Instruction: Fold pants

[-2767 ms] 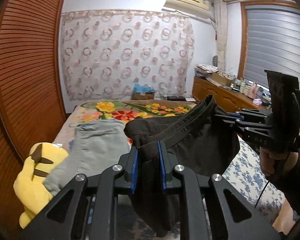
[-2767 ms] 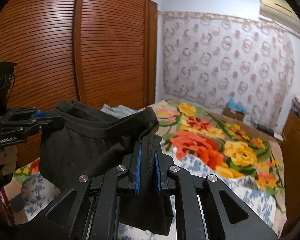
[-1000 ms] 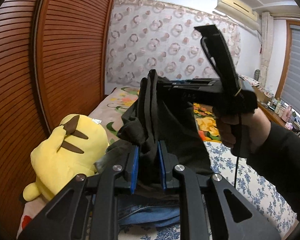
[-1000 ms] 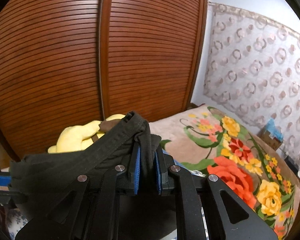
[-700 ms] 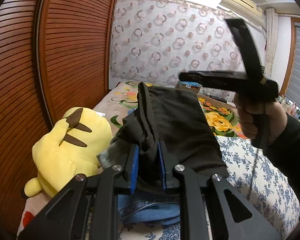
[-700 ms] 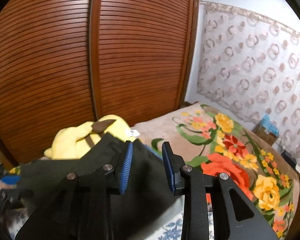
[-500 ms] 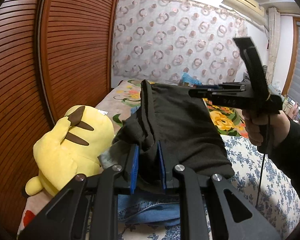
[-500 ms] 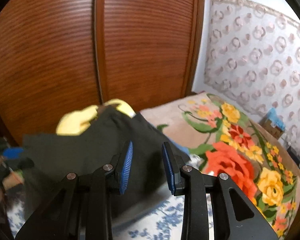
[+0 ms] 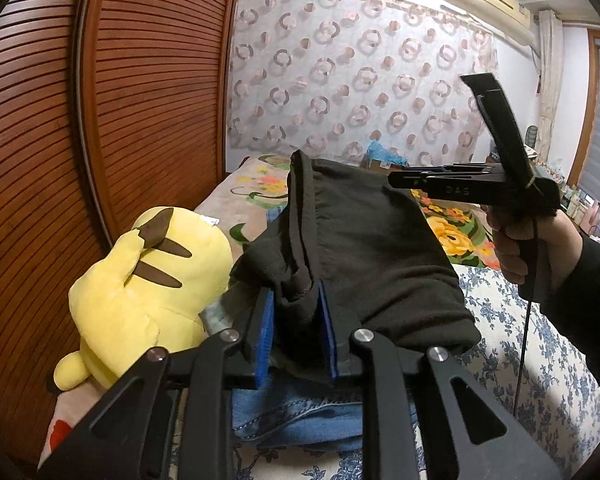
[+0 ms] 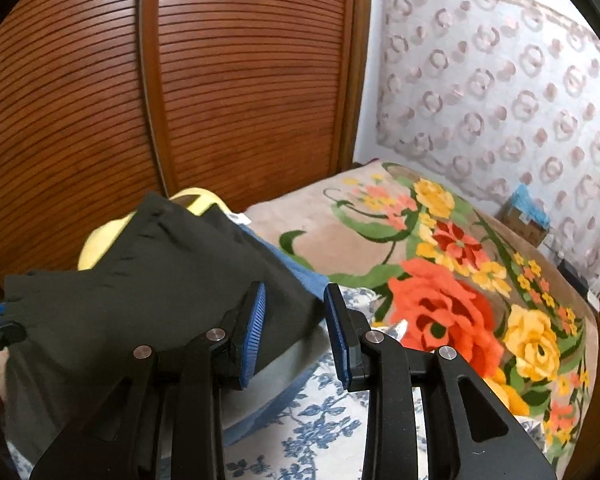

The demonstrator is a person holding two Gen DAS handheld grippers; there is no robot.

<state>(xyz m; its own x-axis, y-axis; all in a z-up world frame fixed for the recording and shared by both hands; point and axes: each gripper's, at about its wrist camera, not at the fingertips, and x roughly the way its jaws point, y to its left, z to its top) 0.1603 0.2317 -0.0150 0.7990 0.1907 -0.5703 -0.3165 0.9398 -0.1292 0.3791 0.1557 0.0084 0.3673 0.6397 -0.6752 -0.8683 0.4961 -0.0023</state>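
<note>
Bed [image 10: 352, 224] bearing folded black pants [image 9: 364, 248] laid over blue jeans [image 9: 296, 416], beside a yellow plush toy [image 9: 140, 284]. Left tool [image 9: 296, 332], jaws just easing apart, still pinches the pants' edge; right tool [image 10: 294, 330] stands open, empty, just beside the pants.

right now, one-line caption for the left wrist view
Left gripper loosening on folded black pants atop jeans, beside yellow plush; right gripper free.

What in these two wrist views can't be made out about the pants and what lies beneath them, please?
- Black pants: the left wrist view's underside and near hem are hidden behind the left gripper.
- Jeans: mostly covered by the pants.
- Yellow plush: the right wrist view shows only slivers behind the pants.
- Right gripper: open, empty.
</note>
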